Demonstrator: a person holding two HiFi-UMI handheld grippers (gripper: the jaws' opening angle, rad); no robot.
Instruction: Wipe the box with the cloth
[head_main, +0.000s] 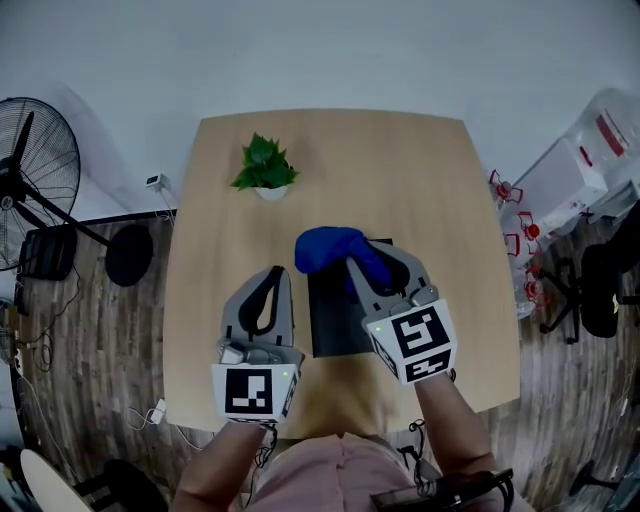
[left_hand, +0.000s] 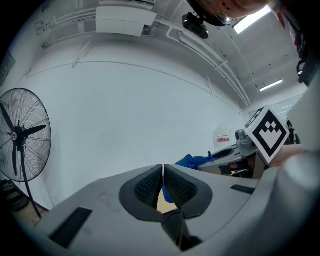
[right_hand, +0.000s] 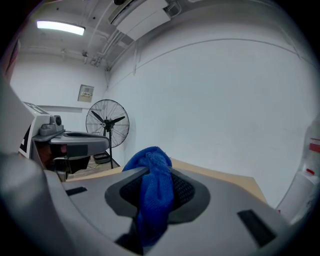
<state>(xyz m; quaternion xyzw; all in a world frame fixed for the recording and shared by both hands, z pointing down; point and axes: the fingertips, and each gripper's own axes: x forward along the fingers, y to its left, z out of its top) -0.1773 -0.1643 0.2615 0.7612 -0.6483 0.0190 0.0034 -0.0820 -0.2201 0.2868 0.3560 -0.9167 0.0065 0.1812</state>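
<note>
While R gripper (head_main: 368, 266) clamps cloth (head_main: 328, 247) at box (head_main: 335, 322) far edge; L gripper (head_main: 274, 273) closed, empty.

The right gripper (head_main: 372, 262) holds the cloth (head_main: 328, 247) over the box (head_main: 335, 322); the left gripper (head_main: 272, 276), apparently closed, is just beside it.

No legible text or labels.

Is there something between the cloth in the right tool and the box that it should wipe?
Nothing visible. The right tool is shut on the blue cloth, right over the far end of the dark box. The shut left tool is beside the box, and the potted plant stands farther back.
</note>
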